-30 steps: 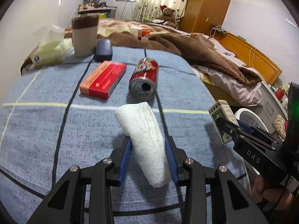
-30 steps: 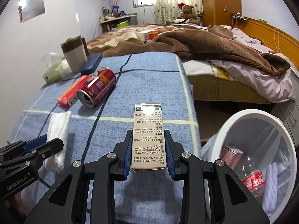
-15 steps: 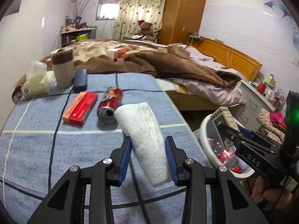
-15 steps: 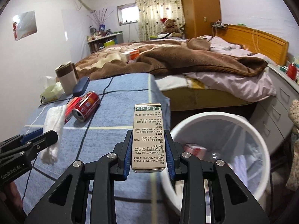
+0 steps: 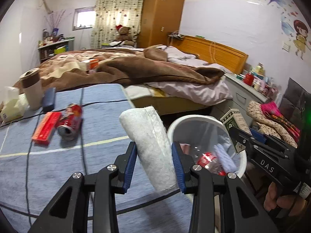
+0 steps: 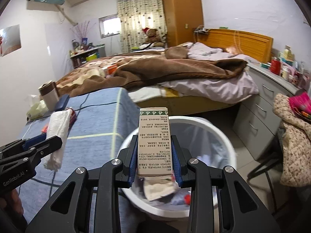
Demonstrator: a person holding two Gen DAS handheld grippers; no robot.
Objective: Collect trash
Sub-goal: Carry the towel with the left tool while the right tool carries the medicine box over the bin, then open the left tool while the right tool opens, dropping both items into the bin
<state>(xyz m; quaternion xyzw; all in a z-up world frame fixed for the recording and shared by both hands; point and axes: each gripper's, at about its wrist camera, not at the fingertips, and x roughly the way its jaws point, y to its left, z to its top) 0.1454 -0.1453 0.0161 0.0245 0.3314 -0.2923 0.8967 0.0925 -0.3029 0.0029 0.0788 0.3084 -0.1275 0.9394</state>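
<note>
The left wrist view shows the left gripper clamped on a rolled white paper towel, its long axis leaning up and away from the camera, over the near right edge of a blue-covered bed. Only this view shows the crushed red can and the orange-red box lying side by side near the bed's left edge, the can's open mouth facing the camera.

The right wrist view shows the right gripper clamped on a narrow printed carton, held upright, its long axis running away from the camera, directly above a white trash bin. This view looks down into the bin, where paper and wrappers lie.

The bin stands on the floor at the bed's right edge. Beyond lie a second bed with a brown blanket, a wooden wardrobe and grey drawers.
</note>
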